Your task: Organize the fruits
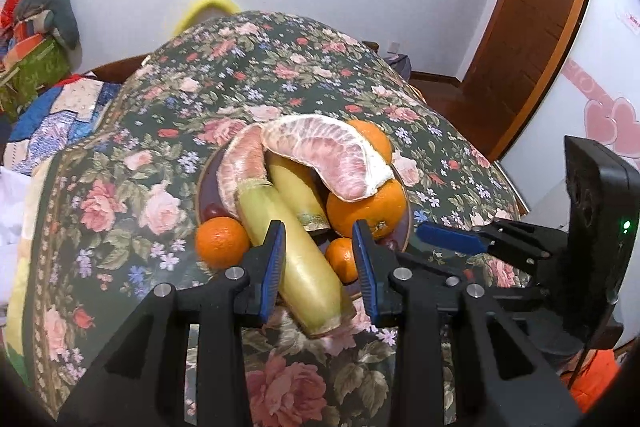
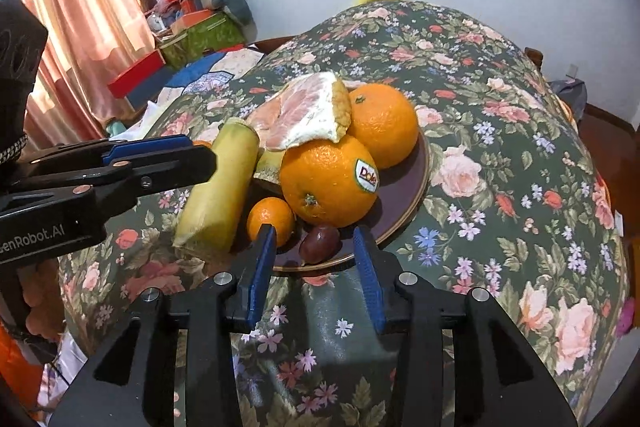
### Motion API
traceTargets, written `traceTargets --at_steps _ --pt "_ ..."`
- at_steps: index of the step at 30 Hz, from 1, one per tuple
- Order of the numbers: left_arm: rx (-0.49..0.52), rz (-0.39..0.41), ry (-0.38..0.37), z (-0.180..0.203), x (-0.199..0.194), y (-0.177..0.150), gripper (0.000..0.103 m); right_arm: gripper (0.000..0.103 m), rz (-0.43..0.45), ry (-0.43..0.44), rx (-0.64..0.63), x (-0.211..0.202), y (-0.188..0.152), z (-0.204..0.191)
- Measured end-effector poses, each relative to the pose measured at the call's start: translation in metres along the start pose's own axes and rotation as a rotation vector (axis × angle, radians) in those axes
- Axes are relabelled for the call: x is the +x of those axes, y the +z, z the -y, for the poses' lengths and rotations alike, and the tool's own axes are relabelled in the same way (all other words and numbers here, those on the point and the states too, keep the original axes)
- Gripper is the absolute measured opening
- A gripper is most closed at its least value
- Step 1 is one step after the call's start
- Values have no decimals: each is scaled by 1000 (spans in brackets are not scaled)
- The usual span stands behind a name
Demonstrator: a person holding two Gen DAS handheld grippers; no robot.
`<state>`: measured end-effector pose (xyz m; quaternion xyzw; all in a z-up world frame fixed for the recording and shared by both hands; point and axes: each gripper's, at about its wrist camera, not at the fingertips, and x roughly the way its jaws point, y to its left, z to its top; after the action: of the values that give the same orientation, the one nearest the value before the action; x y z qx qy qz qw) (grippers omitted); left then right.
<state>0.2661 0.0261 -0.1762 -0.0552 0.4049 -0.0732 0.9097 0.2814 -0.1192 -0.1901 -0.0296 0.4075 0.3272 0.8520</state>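
A dark round plate (image 2: pixel 404 203) on a floral tablecloth holds piled fruit. Two big oranges (image 2: pixel 328 183) lie under pomelo pieces (image 2: pixel 304 115), with small mandarins (image 2: pixel 270 221), a dark red date (image 2: pixel 319 243) and two pale green sugarcane sticks (image 1: pixel 298 259). My left gripper (image 1: pixel 320 259) is open, its fingers on either side of the nearer cane stick, which juts over the plate's front rim. My right gripper (image 2: pixel 316 267) is open and empty at the plate's near rim, in front of the date. The left gripper also shows in the right wrist view (image 2: pixel 160 155).
The floral-covered table (image 2: pixel 500 187) drops away at its edges. Boxes and cushions (image 2: pixel 192 27) pile on a quilt at the left. A wooden door (image 1: pixel 528 27) stands at the right. A pink curtain (image 2: pixel 80 7) hangs far left.
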Motion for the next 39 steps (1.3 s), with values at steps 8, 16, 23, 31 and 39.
traceTargets --at_steps 8,16,23,31,39 --pt "-2 135 37 8 -64 5 34 37 176 -58 -36 -74 18 -17" --pt "0 369 44 28 -172 7 35 37 408 -93 -59 -172 28 -48" --pt "16 548 72 45 -247 -9 63 62 576 -137 -76 -229 19 -79" --pt "28 666 135 57 -285 -30 93 90 681 -196 -71 -249 9 -98" --pt "27 671 158 57 -289 -41 102 103 697 -250 -70 -250 -2 -102"
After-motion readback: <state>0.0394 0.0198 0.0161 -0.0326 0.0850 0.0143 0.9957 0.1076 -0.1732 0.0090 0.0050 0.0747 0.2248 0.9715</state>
